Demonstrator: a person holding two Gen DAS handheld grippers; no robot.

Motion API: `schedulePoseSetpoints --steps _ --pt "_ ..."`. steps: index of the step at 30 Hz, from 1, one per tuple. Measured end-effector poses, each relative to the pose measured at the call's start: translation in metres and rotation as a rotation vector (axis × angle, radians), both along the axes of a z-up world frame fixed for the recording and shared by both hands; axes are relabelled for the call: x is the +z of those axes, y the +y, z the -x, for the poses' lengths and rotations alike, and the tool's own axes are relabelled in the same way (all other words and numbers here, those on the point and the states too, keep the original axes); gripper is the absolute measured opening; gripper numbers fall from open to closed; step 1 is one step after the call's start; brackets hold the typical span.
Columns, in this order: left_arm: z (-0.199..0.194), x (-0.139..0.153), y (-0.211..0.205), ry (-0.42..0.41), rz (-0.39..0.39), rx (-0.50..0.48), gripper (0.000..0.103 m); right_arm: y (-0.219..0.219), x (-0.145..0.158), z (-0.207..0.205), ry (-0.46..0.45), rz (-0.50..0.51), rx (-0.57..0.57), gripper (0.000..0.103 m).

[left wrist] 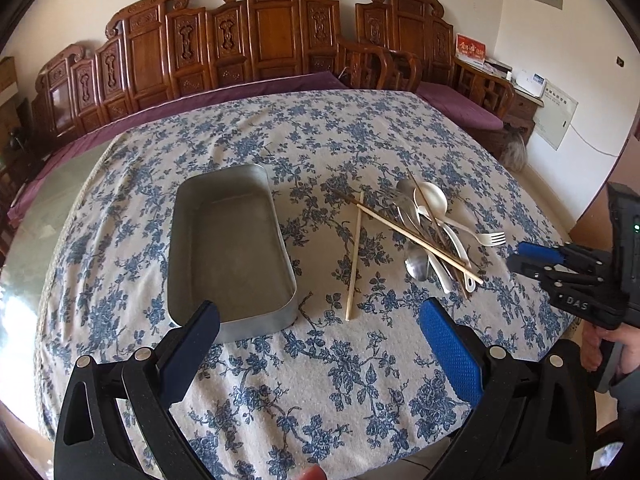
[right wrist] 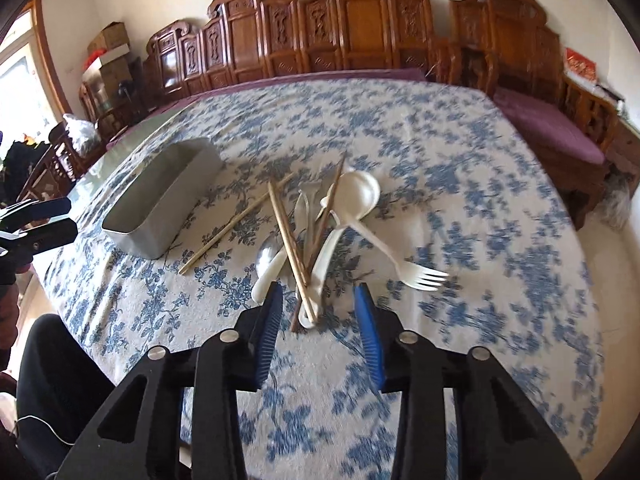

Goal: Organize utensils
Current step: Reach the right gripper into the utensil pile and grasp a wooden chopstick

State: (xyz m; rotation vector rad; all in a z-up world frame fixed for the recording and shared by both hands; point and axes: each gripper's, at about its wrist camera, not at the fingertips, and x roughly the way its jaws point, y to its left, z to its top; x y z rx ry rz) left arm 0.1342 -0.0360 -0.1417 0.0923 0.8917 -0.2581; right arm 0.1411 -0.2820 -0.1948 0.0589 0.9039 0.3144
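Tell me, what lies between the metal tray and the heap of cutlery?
One pale chopstick lies alone on the flowered cloth, between the tray and the heap; the left wrist view shows it best.

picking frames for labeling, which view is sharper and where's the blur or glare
Left wrist view is the sharper: the metal tray and utensil pile read crisply, with bright glare at the left edge on the bare tabletop. Right wrist view is motion-smeared, worst on the tablecloth and white fork; window blown out. Both bend heavily at the rims.

"DAS" is printed on the right gripper (left wrist: 532, 259).
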Motion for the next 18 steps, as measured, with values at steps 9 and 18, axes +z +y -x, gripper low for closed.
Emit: schedulePoseSetpoints --steps 9,18 --pt "-0.011 -0.006 -0.004 0.014 0.056 -0.052 0.094 0.035 -0.020 -0.037 0.054 0.006 0.138 0.026" --pt "-0.024 -0.024 -0.010 0.062 0.063 -0.090 0.070 0.040 -0.043 -0.037 0.143 0.031 0.169 0.023"
